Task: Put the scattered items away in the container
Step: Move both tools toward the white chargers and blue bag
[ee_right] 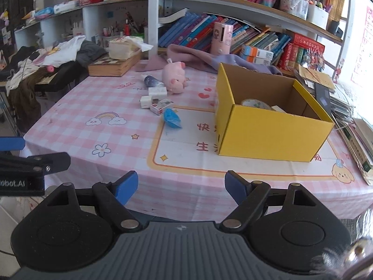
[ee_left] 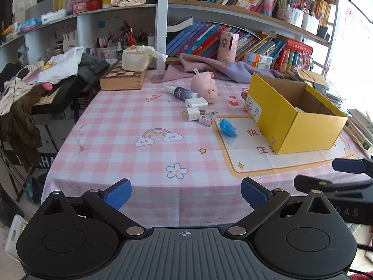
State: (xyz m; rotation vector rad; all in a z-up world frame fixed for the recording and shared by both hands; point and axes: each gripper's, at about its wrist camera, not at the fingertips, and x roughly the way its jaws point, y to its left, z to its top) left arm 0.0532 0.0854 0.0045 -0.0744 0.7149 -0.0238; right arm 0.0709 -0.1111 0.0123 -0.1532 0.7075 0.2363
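Six scattered items lie mid-table left of the yellow box (ee_right: 268,126): pink plush pig (ee_right: 174,77), spray bottle (ee_right: 151,80), two white chargers (ee_right: 152,95), a small carton (ee_right: 160,107) and a blue packet (ee_right: 172,117). Inside the box sits what looks like a roll of tape (ee_right: 255,103), partly hidden. Both grippers, left gripper (ee_left: 186,193) and right gripper (ee_right: 181,187), hover at the near table edge, jaws released and empty.

The yellow box (ee_left: 295,116) hides most of its contents behind its near wall; only a round patterned rim (ee_right: 255,103) and a pale corner show. Labels on the small carton (ee_right: 161,106) are too small to read. The left gripper (ee_right: 14,161) is cut off by the frame's edge.
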